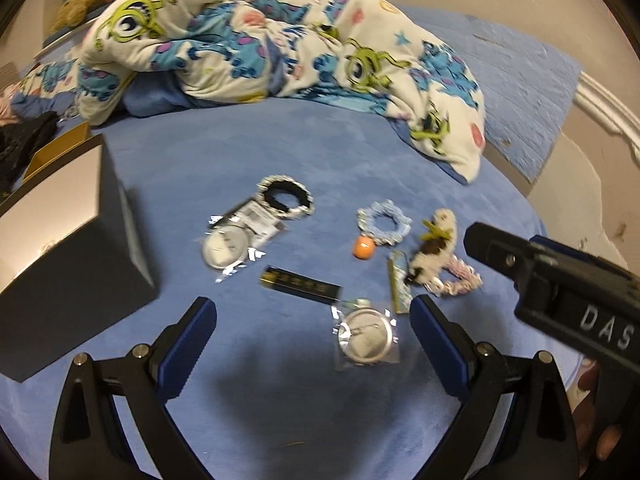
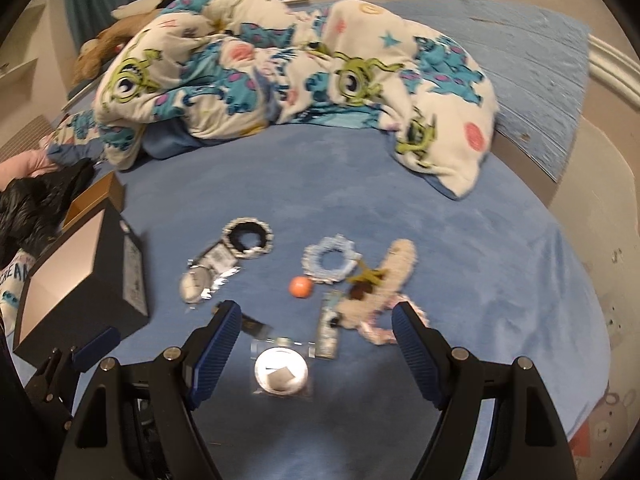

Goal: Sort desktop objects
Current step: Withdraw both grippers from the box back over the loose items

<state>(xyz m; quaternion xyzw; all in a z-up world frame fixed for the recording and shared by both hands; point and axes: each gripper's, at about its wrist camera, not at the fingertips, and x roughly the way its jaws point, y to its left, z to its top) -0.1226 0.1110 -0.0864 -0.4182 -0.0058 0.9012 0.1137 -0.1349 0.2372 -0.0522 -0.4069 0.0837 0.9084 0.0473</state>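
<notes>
— Blue pads on both grippers, jaws spread wide, nothing between them. The left gripper (image 1: 314,328) hovers over the blue bedspread (image 1: 240,148); the right gripper (image 2: 316,334) does the same.

— What does each camera give that the other lacks?

— The left wrist view catches the right gripper's black body at its right edge; the right wrist view shows a left finger tip at its lower left.

— Nearest object?

— A round silver badge in a clear sleeve (image 2: 282,370), lying flat between the right gripper's fingers and below them, untouched. In the left view it sits just inside the right-hand finger.

— Beyond that?

— A black strip with gold print (image 1: 300,283), long axis running left to right, slightly tilted. Then an orange ball (image 1: 363,248) touching a pale blue scrunchie (image 1: 385,222), a fluffy plush clip (image 1: 434,246), a second badge (image 1: 224,249), a black scrunchie (image 1: 285,199). A dark open box (image 1: 76,256) stands left; a cartoon blanket (image 1: 280,36) is heaped farthest off.
</notes>
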